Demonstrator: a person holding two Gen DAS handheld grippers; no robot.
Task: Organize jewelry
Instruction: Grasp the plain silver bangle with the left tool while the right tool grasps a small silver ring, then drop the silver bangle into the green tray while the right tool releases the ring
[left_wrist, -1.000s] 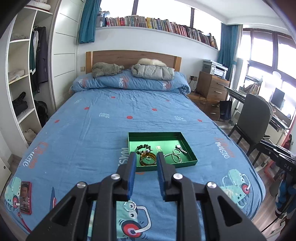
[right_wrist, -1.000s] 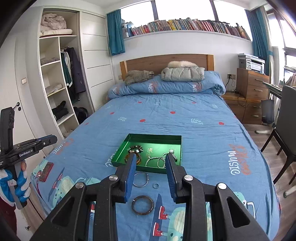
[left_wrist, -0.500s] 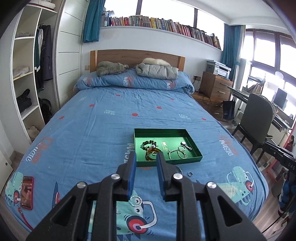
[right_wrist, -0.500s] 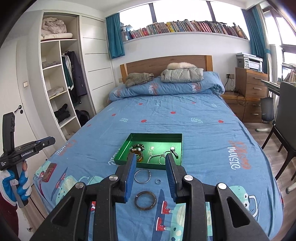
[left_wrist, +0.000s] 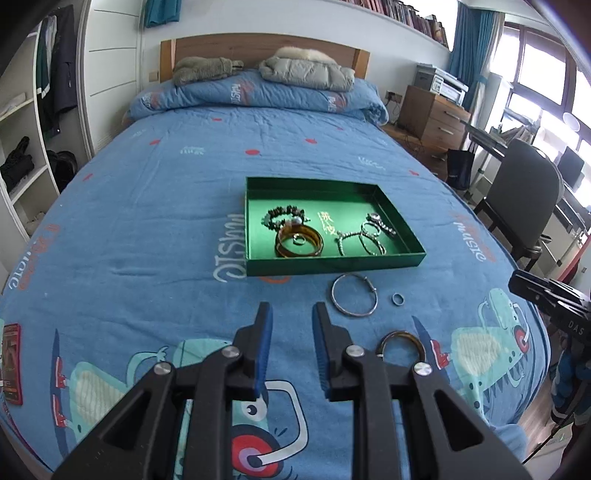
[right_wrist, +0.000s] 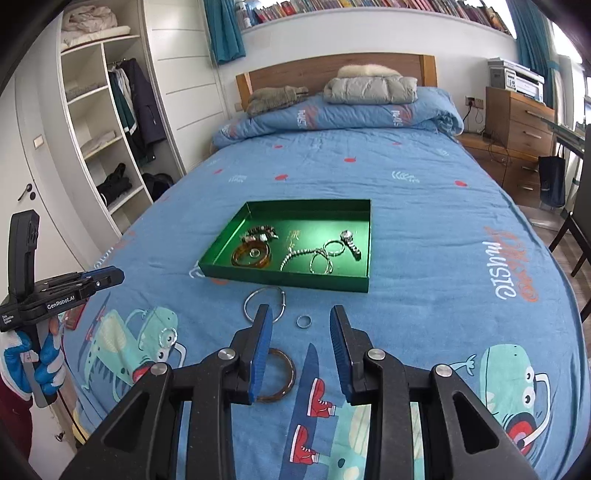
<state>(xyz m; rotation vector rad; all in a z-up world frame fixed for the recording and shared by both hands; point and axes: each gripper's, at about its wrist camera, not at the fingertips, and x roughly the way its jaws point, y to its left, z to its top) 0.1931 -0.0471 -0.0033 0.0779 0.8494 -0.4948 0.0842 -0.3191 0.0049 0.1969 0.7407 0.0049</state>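
Observation:
A green tray (left_wrist: 332, 263) (right_wrist: 284, 277) lies on the blue bedspread with a beaded bracelet (left_wrist: 284, 217), an amber bangle (left_wrist: 299, 242), a watch (right_wrist: 351, 242) and several silver rings inside. In front of it on the cover lie a silver bangle (left_wrist: 354, 300) (right_wrist: 264, 301), a small ring (left_wrist: 398, 298) (right_wrist: 303, 321) and a brown bangle (left_wrist: 400, 341) (right_wrist: 277, 374). My left gripper (left_wrist: 291, 314) is open and empty, left of the silver bangle. My right gripper (right_wrist: 301, 317) is open and empty, with the small ring seen between its fingertips.
A red phone (left_wrist: 11, 363) lies at the bed's near left edge. Folded clothes (left_wrist: 306, 72) sit on the pillows. A wardrobe (right_wrist: 99, 122) stands to the left, a dresser (left_wrist: 432, 114) and chair (left_wrist: 524, 199) to the right. A gloved hand (right_wrist: 33, 358) holds the left gripper.
Both grippers have dropped and tipped down toward the bed; the tray and loose jewelry now look larger and nearer. The jaw gaps are unchanged.

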